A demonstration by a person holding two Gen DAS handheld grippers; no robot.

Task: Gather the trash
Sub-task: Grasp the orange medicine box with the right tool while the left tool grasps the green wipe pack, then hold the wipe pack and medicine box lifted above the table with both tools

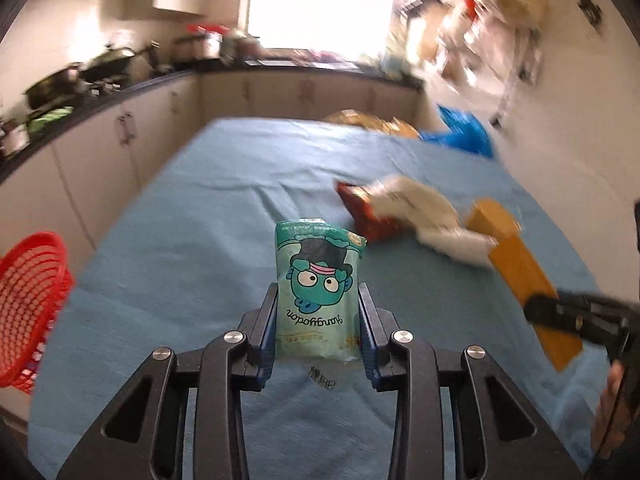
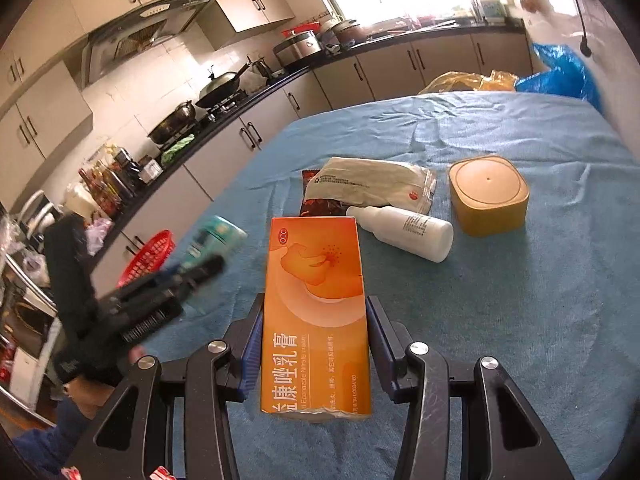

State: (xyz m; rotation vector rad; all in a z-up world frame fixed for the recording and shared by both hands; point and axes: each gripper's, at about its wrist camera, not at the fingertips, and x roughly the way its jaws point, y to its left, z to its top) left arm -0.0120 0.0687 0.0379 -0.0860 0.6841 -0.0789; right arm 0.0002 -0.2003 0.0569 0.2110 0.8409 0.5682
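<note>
At the far left, your red basket (image 1: pixel 28 304) sits off the edge of the tabletop (image 1: pixel 224 216), which is covered with a blue cloth. Your left claw (image 1: pixel 319 312) is clamped on a teal packet (image 1: pixel 318 292) printed with a cartoon face, its pads pressed to both sides, the packet held upright above the cloth. Your right claw (image 2: pixel 314 336) grips a long orange box (image 2: pixel 316 316) by its long sides, pads touching it, the box pointing away from you. Just beyond the box's far end lie a dark red wrapper (image 2: pixel 320 204), a white plastic bag (image 2: pixel 372 188) partly over it, and a white bottle (image 2: pixel 404 232) on its side. To the right of those stands a yellow square container (image 2: pixel 488 196), apart from the bottle. At the far right corner lies a blue plastic bag (image 2: pixel 560 72).
</note>
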